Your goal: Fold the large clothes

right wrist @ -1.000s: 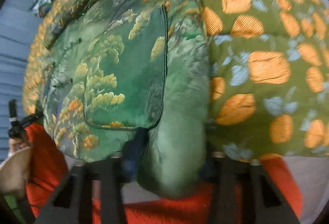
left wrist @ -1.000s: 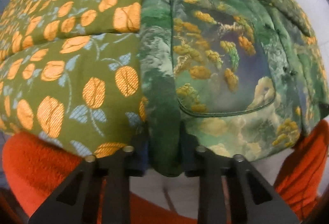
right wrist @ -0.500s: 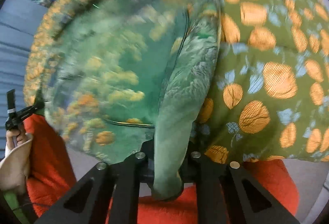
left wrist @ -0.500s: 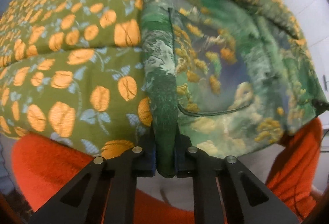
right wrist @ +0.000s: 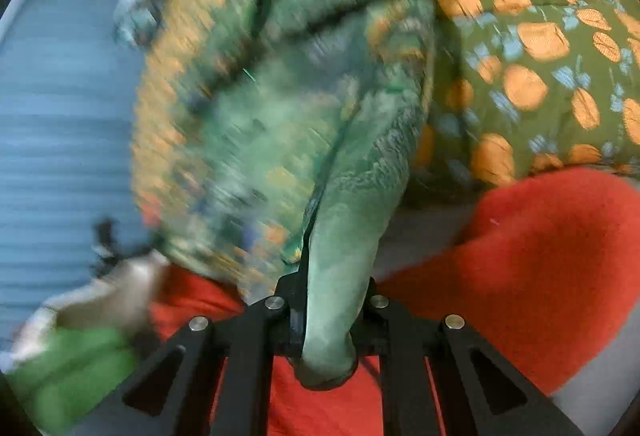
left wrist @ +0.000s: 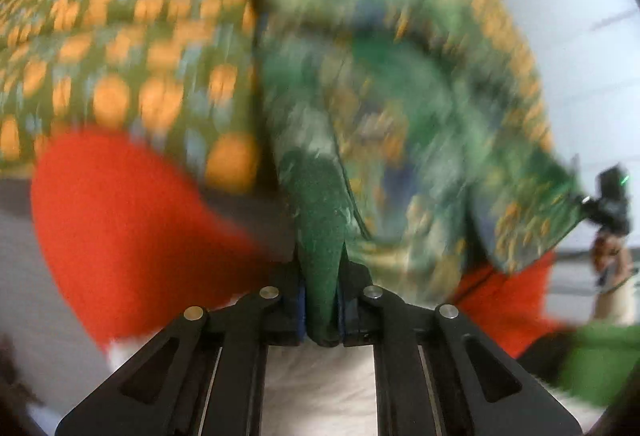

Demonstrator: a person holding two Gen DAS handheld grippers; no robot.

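The padded jacket (left wrist: 380, 96) fills most of both frames, motion-blurred: green landscape-print outer side w/ olive lining in orange leaf print (right wrist: 532, 40) beside it. In the left wrist view the lining sits upper left and the green side centre to right, long axis running from bottom centre up toward the top of frame; its far corner reaches mid right, next to the other gripper seen there. Under it a red cloth (left wrist: 120, 220) spreads lower left and lower right over a pale surface (left wrist: 320, 388), bare at bottom centre. In the right wrist view grey-blue steps (right wrist: 60, 124) take the left side, open room there. Left gripper (left wrist: 322, 312): jaws clamped on a narrow green fold of the hem edge. Right gripper (right wrist: 326, 332): jaws closed on a thicker rolled green fold, red cloth beneath.
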